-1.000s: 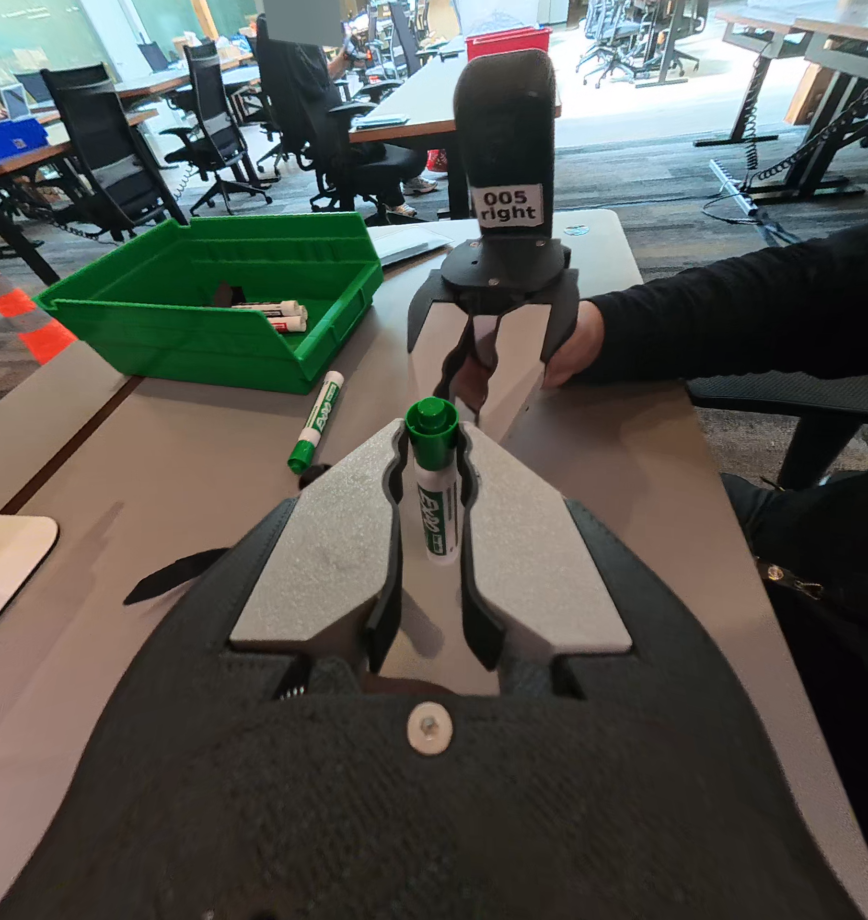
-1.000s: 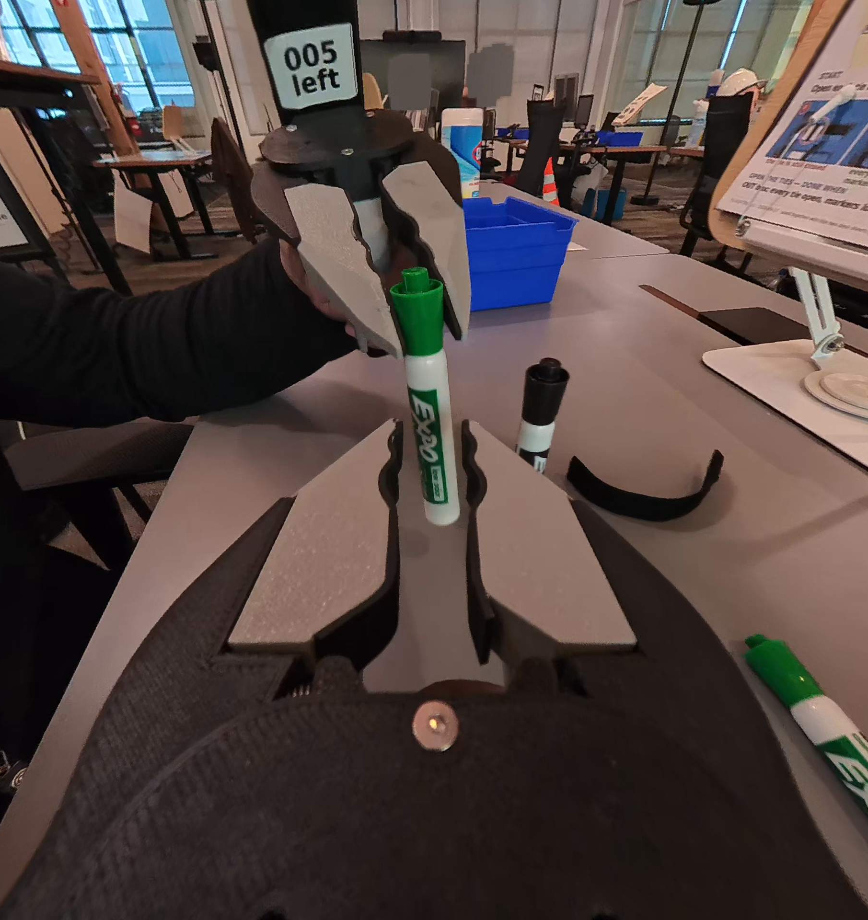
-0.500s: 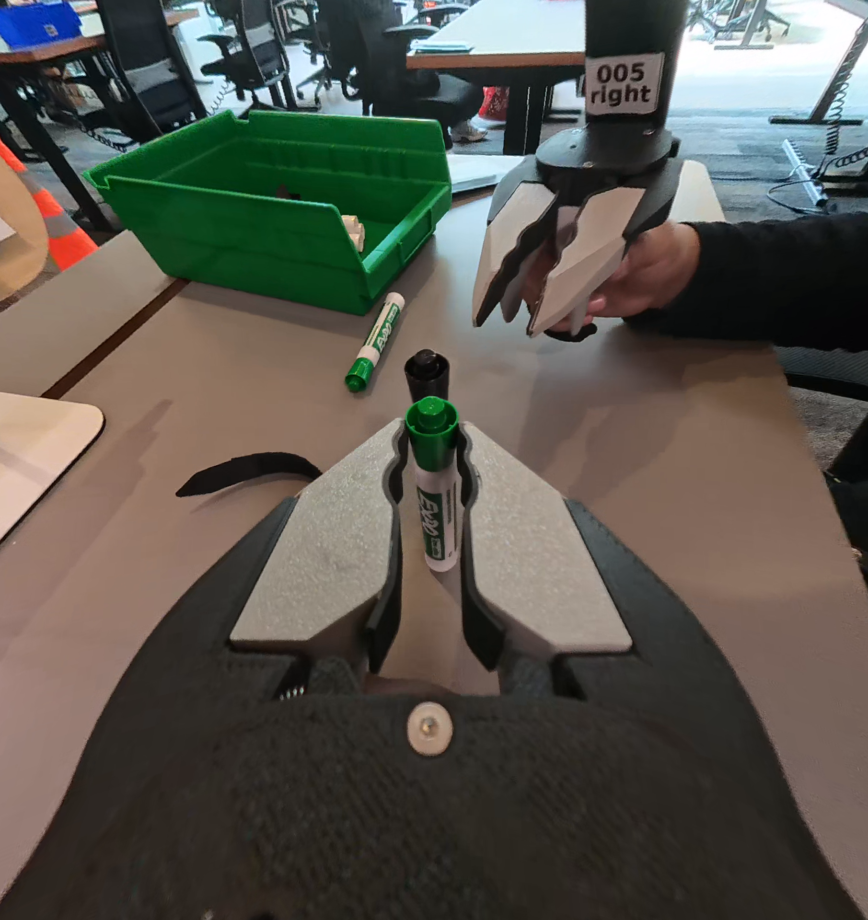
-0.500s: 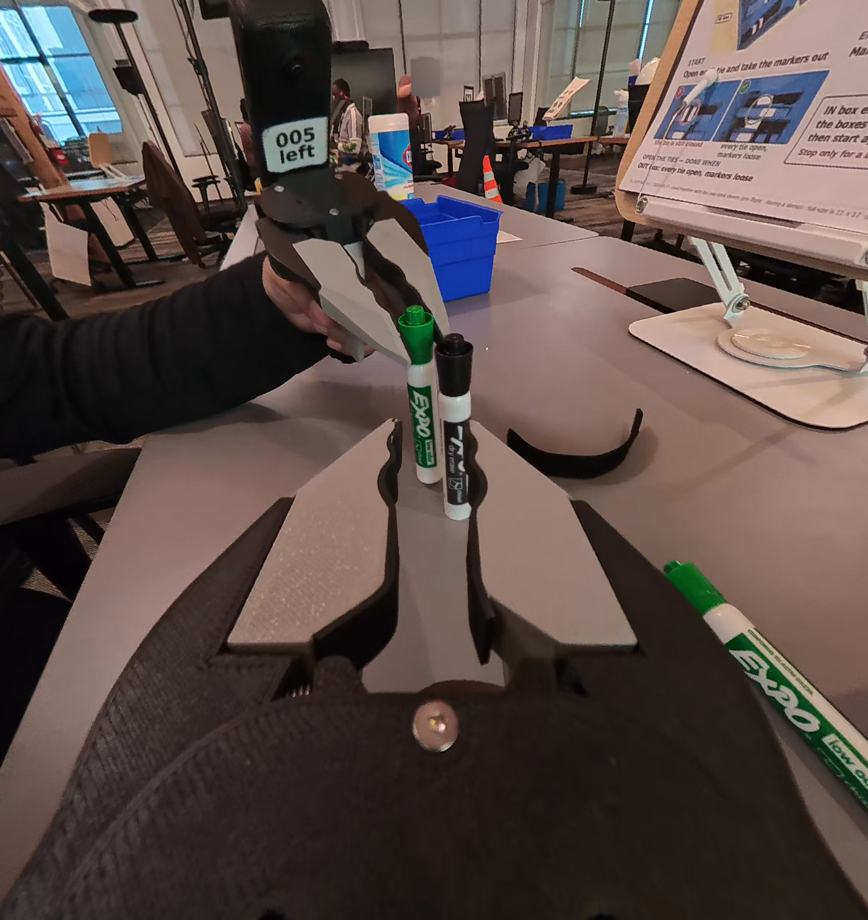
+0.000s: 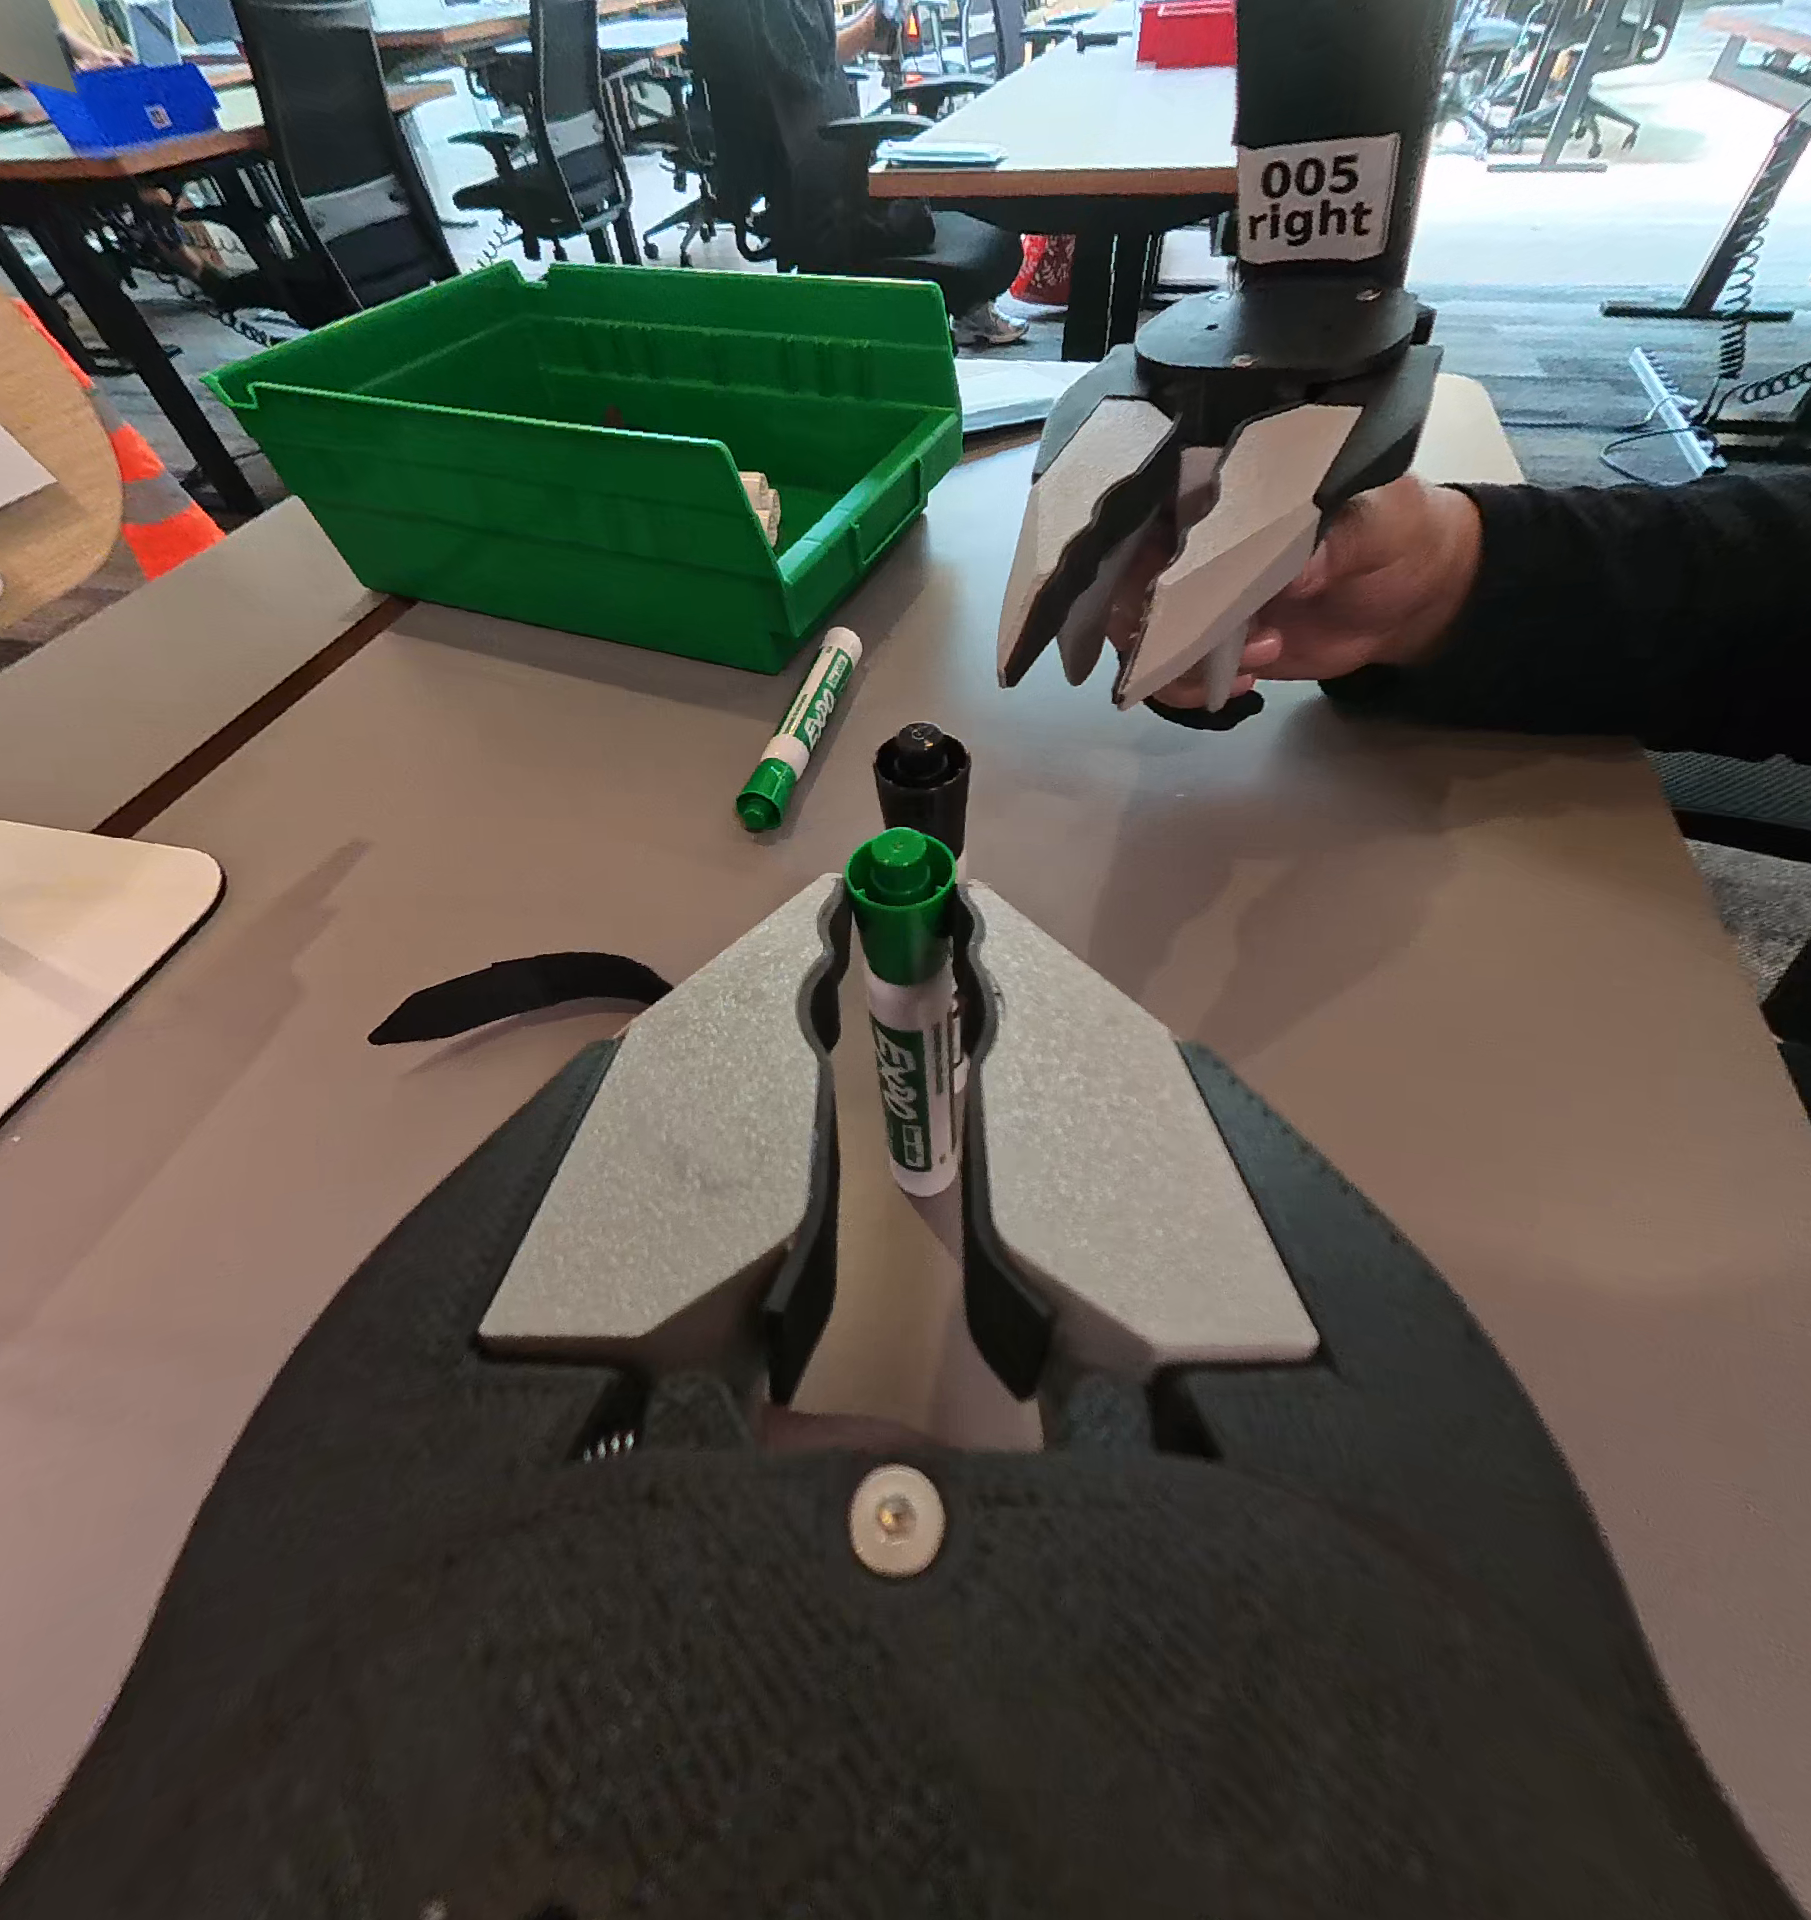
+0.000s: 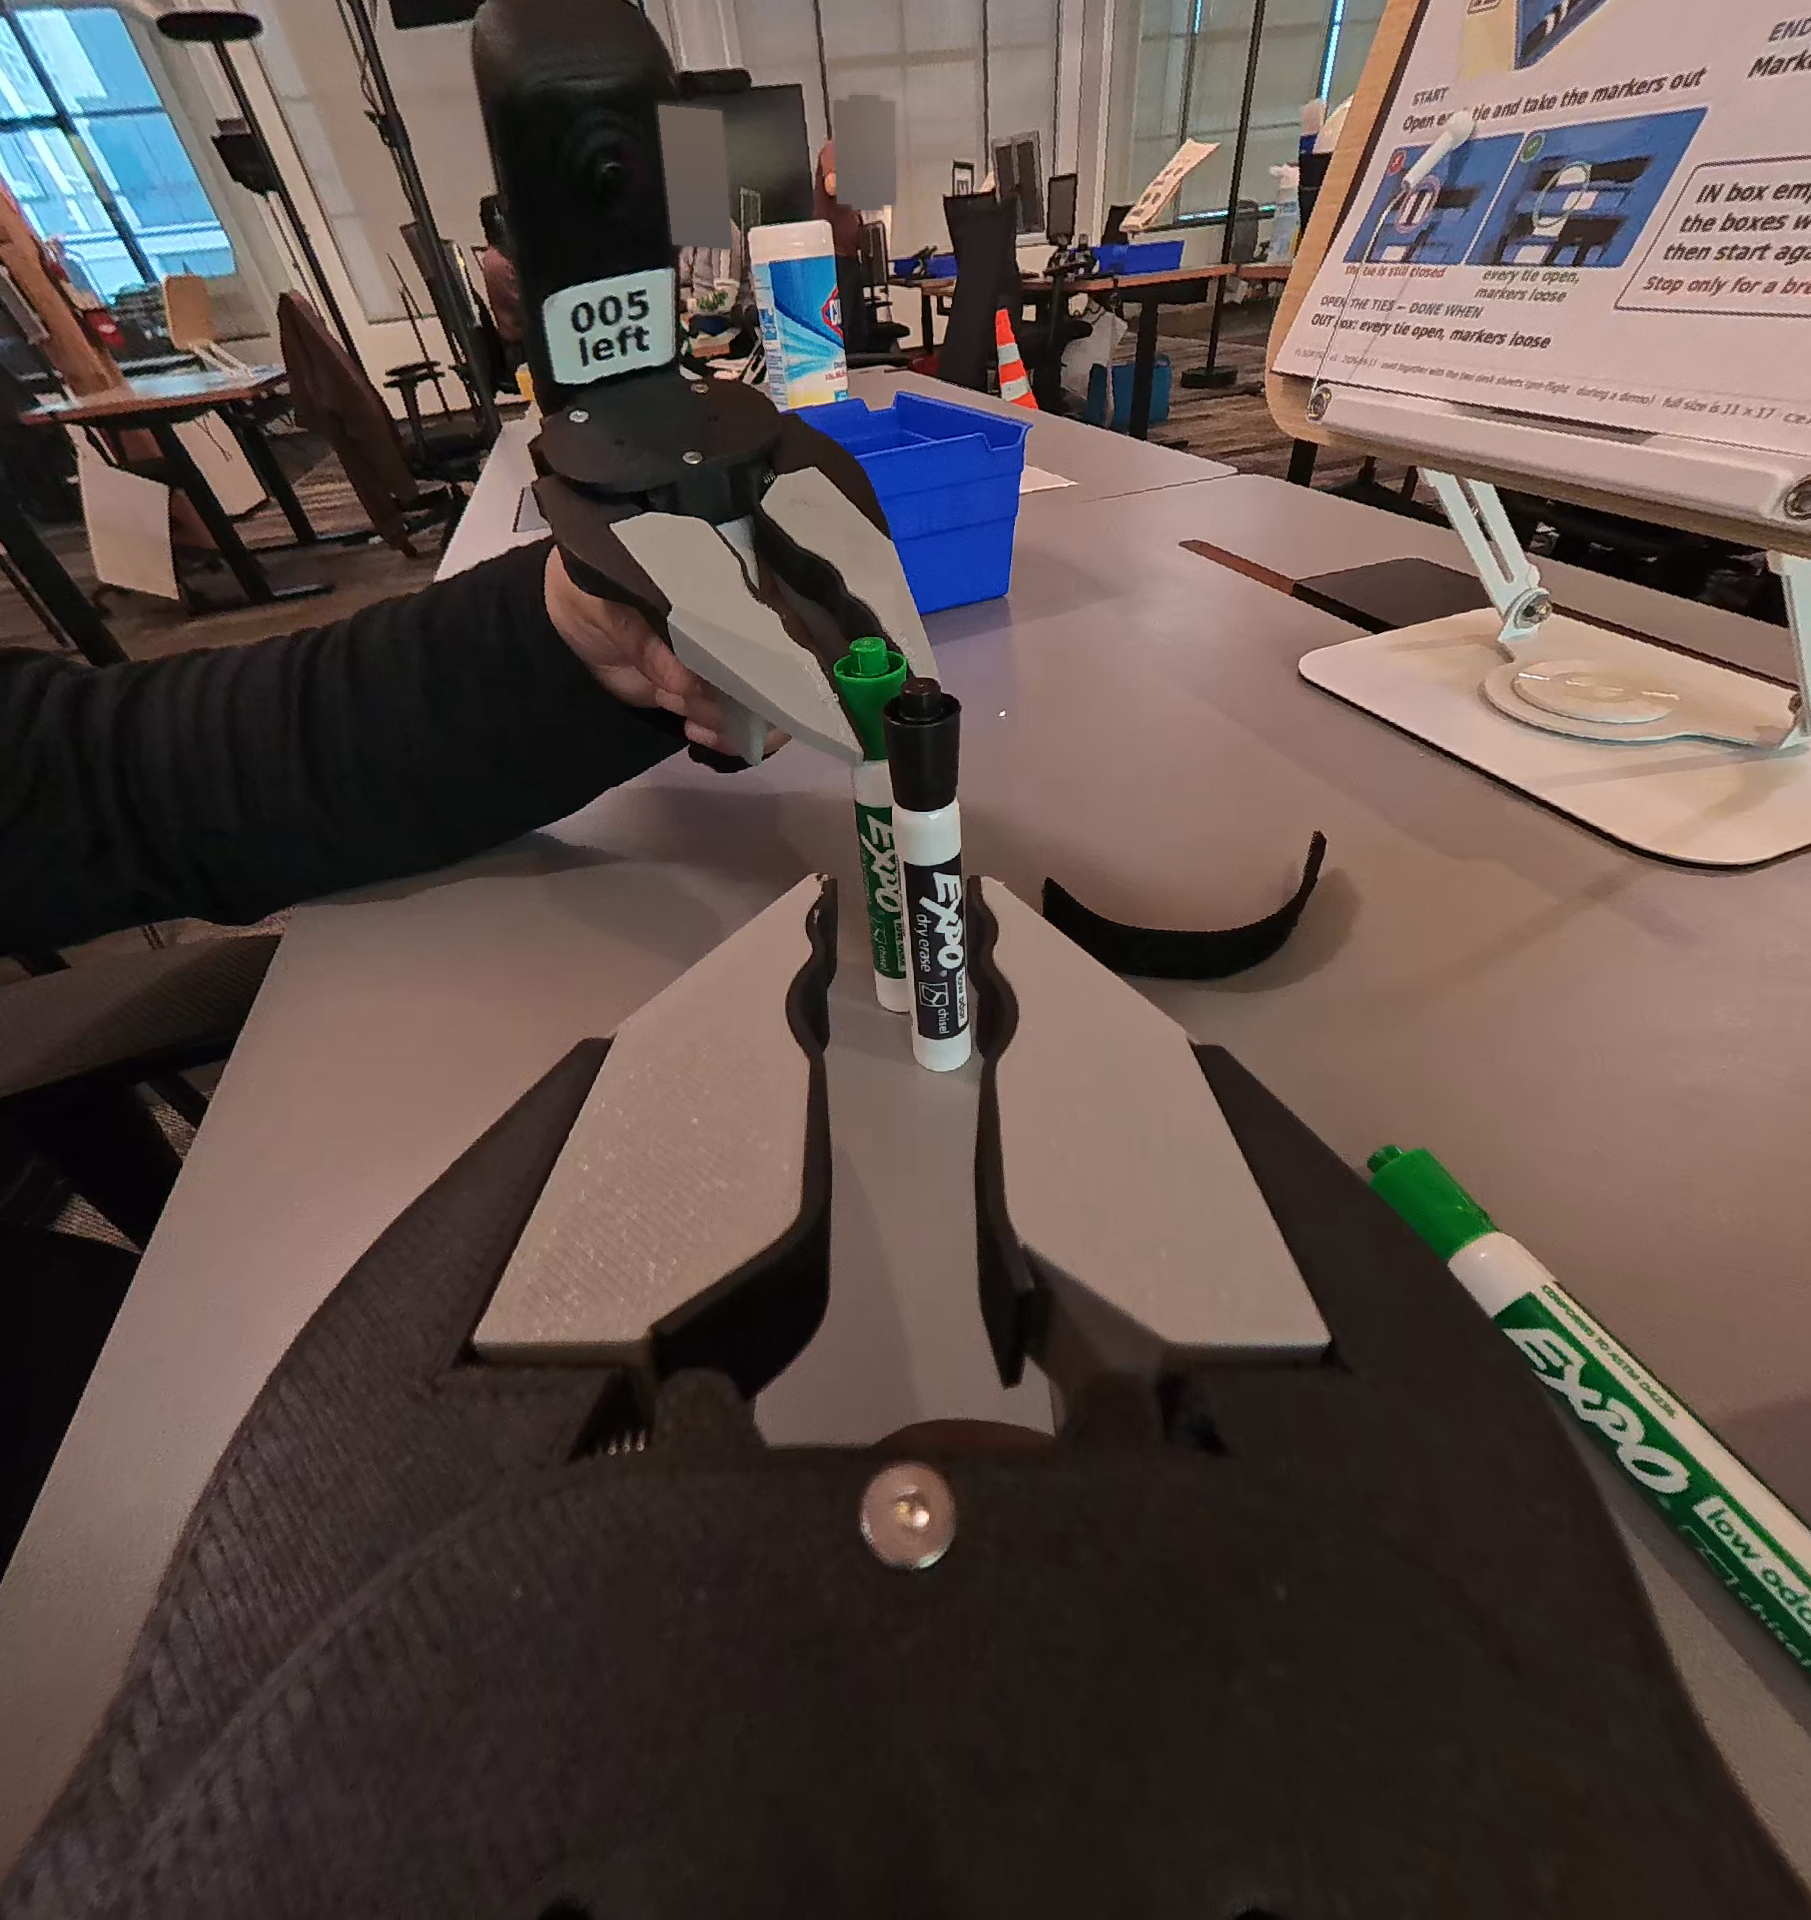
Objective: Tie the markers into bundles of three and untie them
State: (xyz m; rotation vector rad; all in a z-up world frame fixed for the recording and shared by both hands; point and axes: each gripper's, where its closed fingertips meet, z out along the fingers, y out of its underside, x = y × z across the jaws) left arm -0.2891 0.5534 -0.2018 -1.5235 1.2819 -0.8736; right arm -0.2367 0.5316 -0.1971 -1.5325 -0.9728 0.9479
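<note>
My left gripper [image 5: 901, 914] is shut on the cap of a green marker [image 5: 911, 1081] and holds it upright. A black marker [image 5: 922, 769] stands upright on the grey table [image 5: 1348, 1039] just beyond it. In the right wrist view the left gripper [image 6: 875, 707] grips the green marker [image 6: 880, 883] from above, right beside the black marker [image 6: 937, 914]. My right gripper [image 6: 901, 894] is open and empty, pulled back from both markers. It also shows in the left wrist view [image 5: 1065, 691], well clear of them. A black strap [image 6: 1192, 940] lies loose beside the markers.
A third marker, green [image 5: 802, 727], lies on the table by a green bin [image 5: 589, 540] with more markers inside. A blue bin [image 6: 942, 509] stands farther back. A white stand base [image 6: 1566, 727] with an instruction sheet sits to one side. Spacing between my two grippers at the tips: around 7 cm.
My left gripper carried the green marker over to the standing black marker. My right gripper, whose fingers flanked the green marker's lower end a second ago, drew back and stays open.
</note>
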